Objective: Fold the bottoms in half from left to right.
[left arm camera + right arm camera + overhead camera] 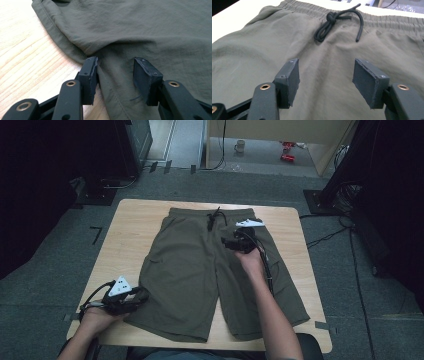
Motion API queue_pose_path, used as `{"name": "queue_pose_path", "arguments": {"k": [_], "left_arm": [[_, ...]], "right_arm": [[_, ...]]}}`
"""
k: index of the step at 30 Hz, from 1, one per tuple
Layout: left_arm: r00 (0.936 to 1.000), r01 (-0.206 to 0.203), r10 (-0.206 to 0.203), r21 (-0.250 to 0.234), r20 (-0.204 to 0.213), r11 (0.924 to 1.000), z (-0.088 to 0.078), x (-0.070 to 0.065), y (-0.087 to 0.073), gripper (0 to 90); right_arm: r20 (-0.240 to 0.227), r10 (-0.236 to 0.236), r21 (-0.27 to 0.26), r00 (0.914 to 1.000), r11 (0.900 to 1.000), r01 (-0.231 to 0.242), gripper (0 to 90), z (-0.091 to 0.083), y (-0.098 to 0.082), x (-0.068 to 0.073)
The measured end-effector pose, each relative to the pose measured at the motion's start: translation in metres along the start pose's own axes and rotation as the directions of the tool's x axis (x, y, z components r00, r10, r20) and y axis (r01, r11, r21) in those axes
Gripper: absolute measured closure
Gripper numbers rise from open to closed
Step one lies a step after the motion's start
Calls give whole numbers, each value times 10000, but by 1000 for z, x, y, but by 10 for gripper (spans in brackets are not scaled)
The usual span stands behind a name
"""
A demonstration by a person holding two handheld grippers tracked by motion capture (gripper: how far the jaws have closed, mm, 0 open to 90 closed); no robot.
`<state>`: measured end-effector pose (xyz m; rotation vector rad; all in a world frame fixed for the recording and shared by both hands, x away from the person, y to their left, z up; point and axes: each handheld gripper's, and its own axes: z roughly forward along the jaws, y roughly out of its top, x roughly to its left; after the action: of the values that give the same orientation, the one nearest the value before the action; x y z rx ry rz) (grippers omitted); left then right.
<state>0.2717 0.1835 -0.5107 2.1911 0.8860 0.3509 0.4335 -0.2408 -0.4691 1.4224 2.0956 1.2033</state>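
The left gripper [113, 75], jaws apart around a fabric fold, sits at the shorts' [210, 270] leg hem by the table's [130, 220] near left corner. The right gripper [325, 83] hovers open below the drawstring [332, 22]. Light, limp cloth (probably slippery): pinch hems or waistband.

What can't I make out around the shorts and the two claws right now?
- Left claw: the gripper view shows shorts fabric between its pads, but not whether they pinch it.
- Right claw: high view, hand and body hide its jaws.
- Drawstring: high view, too small to read the knot.
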Motion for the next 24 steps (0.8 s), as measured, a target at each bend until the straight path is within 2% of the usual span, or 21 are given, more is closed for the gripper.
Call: {"name": "queue_pose_path", "arguments": {"k": [2,3,5,6,7,12,13,15,16,19,20,22,24], "left_arm": [[10000,-3,3,13,-3,10000,0,0,0,555],[10000,-4,4,28,3,10000,0,0,0,560],[10000,-2,2,33,9,10000,0,0,0,564],[10000,46,-46,29,25,10000,0,0,1,575],[10000,46,-46,29,25,10000,0,0,1,582],[9998,169,-169,35,119,9999,0,-1,2,617],[9997,187,-188,28,159,9998,1,-1,2,632],[9996,204,-205,30,192,9998,1,-1,2,643],[9998,93,-93,3,189,10000,1,-1,2,655],[9998,102,-102,-15,195,9999,1,-1,2,680],[9997,141,-140,-16,195,9999,1,0,2,685],[9997,114,-113,-31,214,9999,1,0,2,688],[9997,73,-71,-49,233,10000,1,0,2,691]], "right_arm": [[-8,-43,-13,10000,10000,43,380,2,2,1],[11,-74,-290,10000,9996,74,395,4,4,4],[-15,-42,-392,10000,9992,42,397,6,5,6],[-193,80,-7,9998,10000,-80,382,11,9,8],[-251,31,118,9997,9999,-28,382,14,11,10],[-129,-269,-57,9996,9996,268,389,22,15,18],[-255,-61,250,9997,9997,68,383,27,18,19],[-284,-71,252,9996,9997,78,385,29,19,20],[-312,-194,218,9993,9996,201,387,34,23,24],[-231,-426,62,9988,9991,427,392,37,25,28],[-227,-456,390,9987,9982,465,388,43,30,29],[-263,-408,423,9988,9982,419,385,45,31,29],[-263,-435,187,9987,9989,440,400,48,33,31]]}}
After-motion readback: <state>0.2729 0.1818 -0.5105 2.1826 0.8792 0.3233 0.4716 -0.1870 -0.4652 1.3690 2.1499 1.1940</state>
